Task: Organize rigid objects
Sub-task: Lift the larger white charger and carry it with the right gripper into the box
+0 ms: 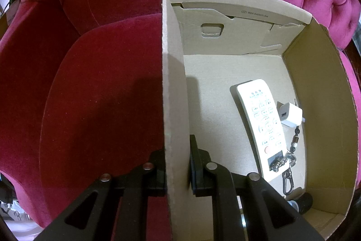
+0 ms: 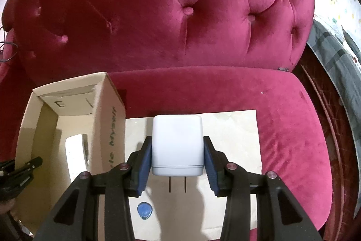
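The left wrist view looks steeply down along its gripper's fingers, very close to the left wall of the cardboard box [image 1: 174,92], seeing the box floor and the red sofa [image 1: 94,73] beside it. The right wrist view also tilts down, from higher and further right, facing the sofa's tufted back. Both views share the box and the sofa seat.

Dark object [image 1: 304,201] half hidden behind gripper arm
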{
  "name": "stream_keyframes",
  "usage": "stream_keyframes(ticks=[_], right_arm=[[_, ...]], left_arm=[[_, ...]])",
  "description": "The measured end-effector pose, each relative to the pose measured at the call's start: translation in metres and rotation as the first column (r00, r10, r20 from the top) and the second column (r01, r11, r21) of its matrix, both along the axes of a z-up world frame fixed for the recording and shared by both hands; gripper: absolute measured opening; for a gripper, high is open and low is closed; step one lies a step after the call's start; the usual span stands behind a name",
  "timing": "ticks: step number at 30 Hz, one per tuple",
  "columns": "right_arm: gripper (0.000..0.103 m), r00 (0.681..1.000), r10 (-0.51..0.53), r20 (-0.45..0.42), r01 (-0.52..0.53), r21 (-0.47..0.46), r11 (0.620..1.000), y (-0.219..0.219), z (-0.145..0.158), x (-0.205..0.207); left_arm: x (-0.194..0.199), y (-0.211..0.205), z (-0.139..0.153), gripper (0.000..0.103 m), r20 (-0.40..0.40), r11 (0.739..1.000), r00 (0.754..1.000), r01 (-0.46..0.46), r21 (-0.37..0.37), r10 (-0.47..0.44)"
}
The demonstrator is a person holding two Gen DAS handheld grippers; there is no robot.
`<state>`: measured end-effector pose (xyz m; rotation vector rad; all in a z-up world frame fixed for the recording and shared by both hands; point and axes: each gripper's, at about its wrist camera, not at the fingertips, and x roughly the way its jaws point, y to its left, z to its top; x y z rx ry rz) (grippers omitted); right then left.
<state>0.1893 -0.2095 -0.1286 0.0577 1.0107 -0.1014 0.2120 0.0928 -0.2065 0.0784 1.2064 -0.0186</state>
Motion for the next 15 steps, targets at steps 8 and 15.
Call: stream_keyframes(ticks=[8, 15], right_arm=[[0.045, 1.000, 0.012, 0.014, -0.011, -0.011, 1.000, 0.011, 0.018, -0.011], [0.045, 0.999, 0.020, 0.030, -0.019, -0.016, 1.000, 0.018, 0.033, -0.020]], left_arm=[[0.000, 0.000, 0.000, 0.015, 0.001, 1.000, 1.000, -0.003, -0.004, 0.003], [-0.001, 0.002, 0.000, 0.015, 0.002, 1.000, 1.000, -0.001, -0.004, 0.001]])
